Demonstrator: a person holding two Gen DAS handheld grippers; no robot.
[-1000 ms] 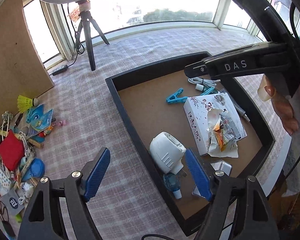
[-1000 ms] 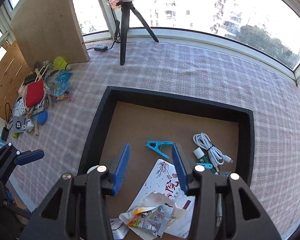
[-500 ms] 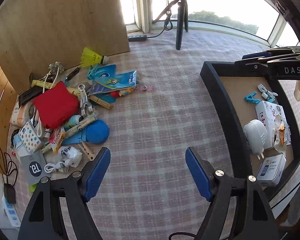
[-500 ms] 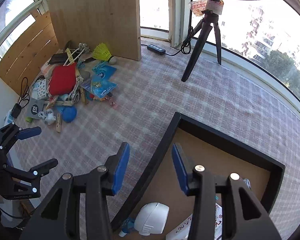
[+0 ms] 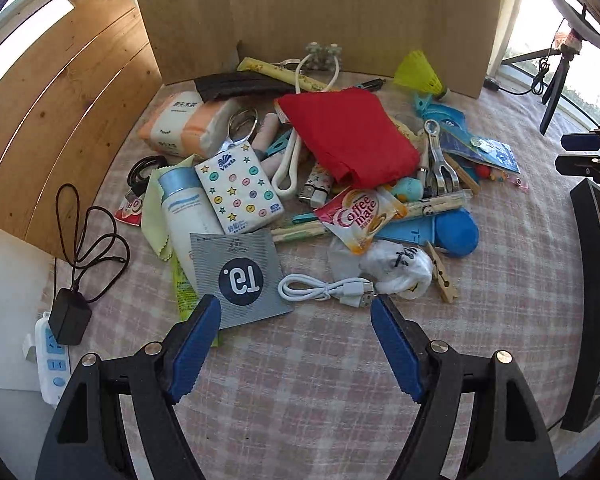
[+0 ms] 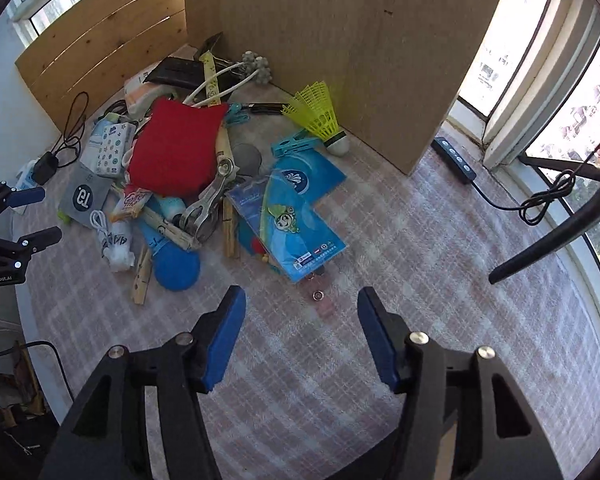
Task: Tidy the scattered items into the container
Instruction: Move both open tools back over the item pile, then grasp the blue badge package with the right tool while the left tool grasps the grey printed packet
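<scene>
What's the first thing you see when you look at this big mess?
The bright red cloth jumps out first, lying on top of the heap in front of the wooden board. Next comes the neon yellow shuttlecock at the pile's far edge by that board. Closest to the open left hand-held gripper are a grey packet and a coiled white cable.

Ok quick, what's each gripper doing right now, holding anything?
Left gripper: open, empty, above the pile.
Right gripper: jaws opening, nothing between them.

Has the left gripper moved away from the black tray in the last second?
Yes. The left gripper has swung off the black tray, now at the right edge, toward the pile.
</scene>
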